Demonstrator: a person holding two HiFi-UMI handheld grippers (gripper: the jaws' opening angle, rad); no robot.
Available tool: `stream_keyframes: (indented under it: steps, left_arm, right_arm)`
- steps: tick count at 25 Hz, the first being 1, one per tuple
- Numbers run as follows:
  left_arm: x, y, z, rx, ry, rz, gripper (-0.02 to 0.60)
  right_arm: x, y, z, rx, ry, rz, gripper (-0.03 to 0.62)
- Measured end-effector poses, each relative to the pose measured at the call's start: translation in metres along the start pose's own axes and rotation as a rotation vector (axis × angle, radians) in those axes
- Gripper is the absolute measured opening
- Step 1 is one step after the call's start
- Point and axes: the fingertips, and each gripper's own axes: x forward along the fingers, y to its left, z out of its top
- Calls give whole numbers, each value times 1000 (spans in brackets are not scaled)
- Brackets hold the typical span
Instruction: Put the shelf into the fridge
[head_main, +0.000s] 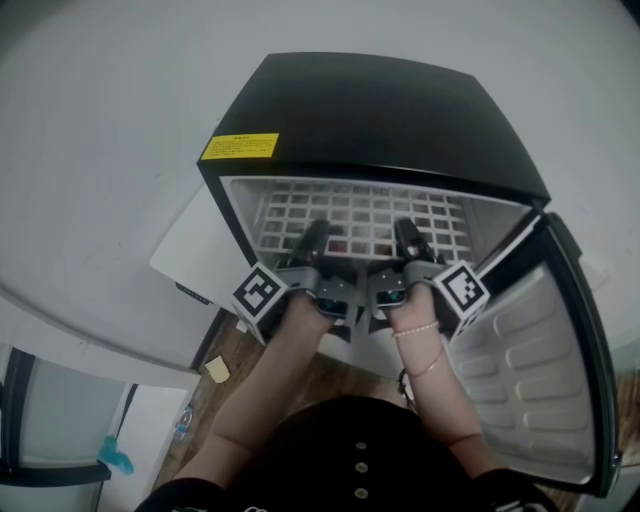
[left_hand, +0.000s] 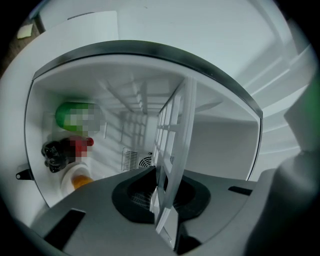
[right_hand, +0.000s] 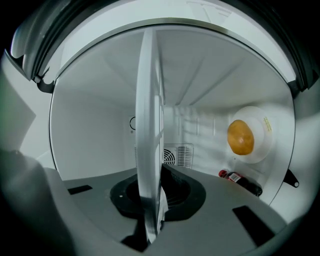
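A small black fridge (head_main: 400, 110) stands with its door (head_main: 540, 370) swung wide to the right. The white grid shelf (head_main: 360, 215) lies flat inside the opening, near the top. My left gripper (head_main: 312, 240) and right gripper (head_main: 408, 240) each hold its front edge, side by side. In the left gripper view the shelf (left_hand: 172, 145) runs edge-on between the jaws of the left gripper (left_hand: 162, 200), which is shut on it. The right gripper (right_hand: 152, 205) is likewise shut on the shelf (right_hand: 147, 125). Both point into the cavity.
Under the shelf are a green container (left_hand: 70, 115), a dark bottle with a red cap (right_hand: 240, 181) and an orange fruit on a white plate (right_hand: 241, 136). A fan vent (right_hand: 175, 155) sits in the back wall. A white panel (head_main: 190, 250) leans left of the fridge.
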Motion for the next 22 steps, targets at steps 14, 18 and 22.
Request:
stream_keyframes:
  steps: [14,18,22]
  left_arm:
    - [-3,-13,-3,27,-13,-13,34]
    - [-3,-5,1,59,-10,1,34]
    - [0,3,5,77,-9,0,34]
  right_arm:
    - [-5,14,-2,-21,0,-3,31]
    - [-5,10,-1,-19,-7,-3,31]
    - [-3,6,1,-26,-11,2,31]
